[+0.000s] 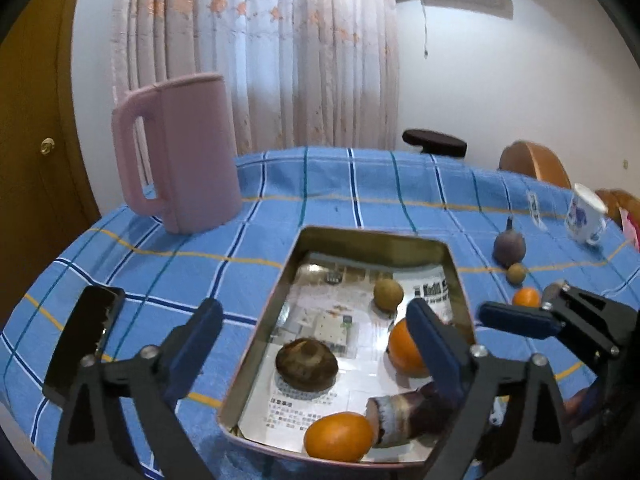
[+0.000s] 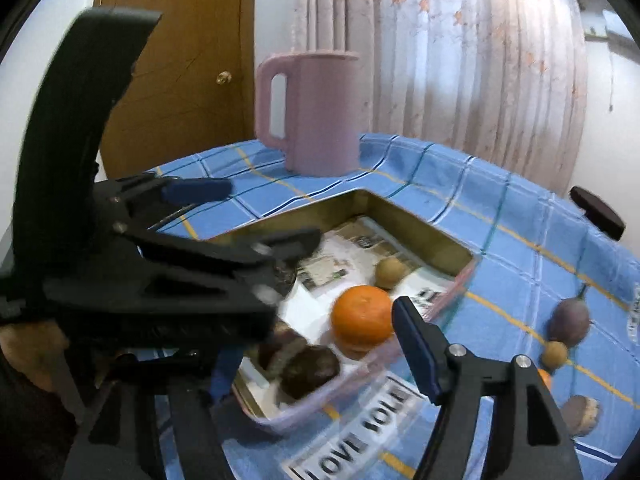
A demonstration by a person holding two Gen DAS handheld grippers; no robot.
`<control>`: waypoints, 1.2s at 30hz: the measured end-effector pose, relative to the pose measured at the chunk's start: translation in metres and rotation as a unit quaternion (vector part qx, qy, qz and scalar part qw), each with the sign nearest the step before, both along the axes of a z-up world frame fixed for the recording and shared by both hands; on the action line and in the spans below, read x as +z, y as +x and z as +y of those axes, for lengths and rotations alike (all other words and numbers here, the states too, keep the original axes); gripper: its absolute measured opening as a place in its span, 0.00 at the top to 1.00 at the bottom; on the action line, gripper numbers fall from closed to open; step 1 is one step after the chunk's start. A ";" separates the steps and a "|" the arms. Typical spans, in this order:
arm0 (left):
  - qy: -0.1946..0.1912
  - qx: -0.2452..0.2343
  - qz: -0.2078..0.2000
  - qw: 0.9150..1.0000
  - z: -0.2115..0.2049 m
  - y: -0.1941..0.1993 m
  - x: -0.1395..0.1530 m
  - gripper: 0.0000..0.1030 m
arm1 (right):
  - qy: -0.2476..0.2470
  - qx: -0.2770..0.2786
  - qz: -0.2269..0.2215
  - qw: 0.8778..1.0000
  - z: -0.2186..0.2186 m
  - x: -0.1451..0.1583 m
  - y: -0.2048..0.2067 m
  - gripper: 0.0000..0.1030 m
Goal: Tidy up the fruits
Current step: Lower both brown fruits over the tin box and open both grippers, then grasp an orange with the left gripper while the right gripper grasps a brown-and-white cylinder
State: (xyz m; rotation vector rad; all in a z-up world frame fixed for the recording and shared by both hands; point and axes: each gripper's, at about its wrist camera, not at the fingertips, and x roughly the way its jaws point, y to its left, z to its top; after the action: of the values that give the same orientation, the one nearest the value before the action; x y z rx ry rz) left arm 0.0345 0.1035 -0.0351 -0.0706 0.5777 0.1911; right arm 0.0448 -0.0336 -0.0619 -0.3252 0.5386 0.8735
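Your right claw [image 2: 320, 344]: wide, empty, nearer the loose passion fruit [image 2: 569, 321] lying rightward on the desk [image 2: 500, 208].

A table under a blue checked cloth [image 1: 360, 192] carries a pink jug [image 1: 180, 152], a metal tray [image 1: 360, 238], a phone [image 1: 82, 332], a mug [image 1: 586, 214], and loose fruit [image 1: 509, 246] right of the tray.
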 end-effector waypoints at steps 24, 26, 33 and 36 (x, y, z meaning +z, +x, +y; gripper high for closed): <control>0.034 -0.094 0.024 0.995 -0.130 0.047 -0.002 0.07 | -0.010 -0.253 0.081 0.964 -0.156 -0.019 0.087 0.33; 0.030 -0.095 0.030 0.995 -0.133 0.050 -0.005 0.07 | -0.016 -0.252 0.108 0.962 -0.155 -0.028 0.096 0.54; 0.021 -0.117 0.039 0.992 -0.145 0.054 -0.011 0.12 | 0.003 -0.261 0.101 0.960 -0.162 -0.025 0.092 0.69; 0.020 -0.131 0.046 0.990 -0.154 0.059 -0.015 0.20 | 0.016 -0.280 0.095 0.955 -0.169 -0.021 0.091 0.69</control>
State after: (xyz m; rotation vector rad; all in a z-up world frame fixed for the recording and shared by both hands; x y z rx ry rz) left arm 0.0936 -0.0501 -0.0496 0.0535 0.6693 -0.0506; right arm 0.1361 -0.2027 -0.0834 -0.0479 0.7484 0.3615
